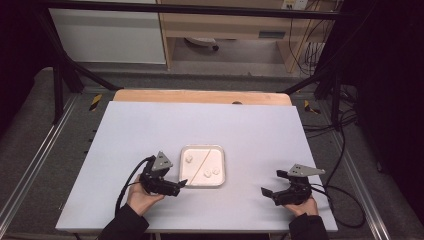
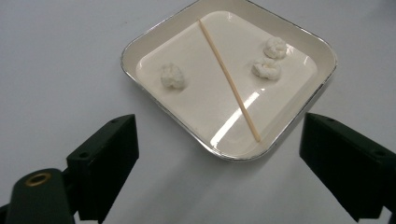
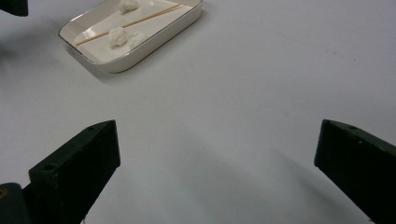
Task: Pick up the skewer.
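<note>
Since the left gripper (image 1: 181, 184) sits just beside the tray's (image 1: 221, 165) near-left corner in the high view, fingers released and holding nothing, the stick (image 1: 195, 165) in the tray looks like the target. Right gripper (image 1: 270, 195) is well apart on the counter (image 1: 260, 130), also released, nothing held.

Left gripper view: stick (image 2: 228, 79) lies diagonally across the tray (image 2: 140, 39), near end just ahead of the spread fingers (image 2: 109, 161), long axis running away and leftward. Three cotton balls (image 2: 173, 76) flank it, none touching it. Judgement: thin, light, stiff, snappable, and likely to skid on the glossy tray. Pinch near the end resting by the rim; gentle squeeze.

Right gripper view: fingers (image 3: 84, 163) wide apart over bare counter; tray (image 3: 135, 58) far ahead-left, stick (image 3: 135, 21) lying along it.
</note>
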Motion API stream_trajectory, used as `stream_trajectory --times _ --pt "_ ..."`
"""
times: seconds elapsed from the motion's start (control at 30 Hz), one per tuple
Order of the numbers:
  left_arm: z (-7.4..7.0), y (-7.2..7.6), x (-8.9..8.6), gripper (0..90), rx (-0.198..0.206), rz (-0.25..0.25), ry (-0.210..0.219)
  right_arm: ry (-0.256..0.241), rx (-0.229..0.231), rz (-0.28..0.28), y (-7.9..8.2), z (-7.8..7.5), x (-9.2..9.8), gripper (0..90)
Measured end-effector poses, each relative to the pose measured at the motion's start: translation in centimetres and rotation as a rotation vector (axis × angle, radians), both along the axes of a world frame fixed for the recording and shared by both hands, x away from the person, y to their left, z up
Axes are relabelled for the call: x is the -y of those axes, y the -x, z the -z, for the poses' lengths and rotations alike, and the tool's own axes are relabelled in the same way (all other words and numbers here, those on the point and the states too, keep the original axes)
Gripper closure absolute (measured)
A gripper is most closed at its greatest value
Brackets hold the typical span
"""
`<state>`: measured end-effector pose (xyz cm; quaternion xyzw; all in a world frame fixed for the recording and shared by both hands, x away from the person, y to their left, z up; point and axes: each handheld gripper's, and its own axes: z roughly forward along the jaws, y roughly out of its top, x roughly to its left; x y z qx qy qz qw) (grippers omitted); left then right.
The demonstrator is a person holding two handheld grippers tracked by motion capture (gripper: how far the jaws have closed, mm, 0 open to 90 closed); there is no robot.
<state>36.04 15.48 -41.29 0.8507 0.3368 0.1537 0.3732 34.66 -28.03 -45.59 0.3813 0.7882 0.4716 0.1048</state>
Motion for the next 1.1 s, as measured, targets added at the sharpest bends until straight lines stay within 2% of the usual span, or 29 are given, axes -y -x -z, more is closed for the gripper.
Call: stream_trajectory --times 0.27,0.4,0.5,0.83,0.97,1.1 --pt "0.3 -0.9 1.9 27.0 -0.022 0.007 -0.022 0.003 -0.001 -0.003 0.0 0.0 0.0 0.8" --pt "0.6 -1.3 2.8 31.5 -0.032 -0.011 -0.031 0.003 -0.003 -0.002 0.0 0.0 0.0 0.8" --pt "0.9 -1.6 3.4 38.0 -0.045 -0.030 -0.036 0.003 -0.004 -0.002 0.0 0.0 0.0 0.8" --pt "2.1 -2.0 5.6 56.8 -0.073 -0.091 -0.099 0.003 -0.004 -0.003 -0.1 0.1 -0.1 0.8" --pt "2.4 -2.0 6.3 68.0 -0.087 -0.091 -0.082 -0.002 -0.006 -0.003 -0.1 0.1 -0.1 0.8" --pt "2.7 -2.0 6.7 74.5 -0.097 -0.096 -0.075 -0.003 -0.005 -0.004 0.0 0.1 -0.1 0.8"
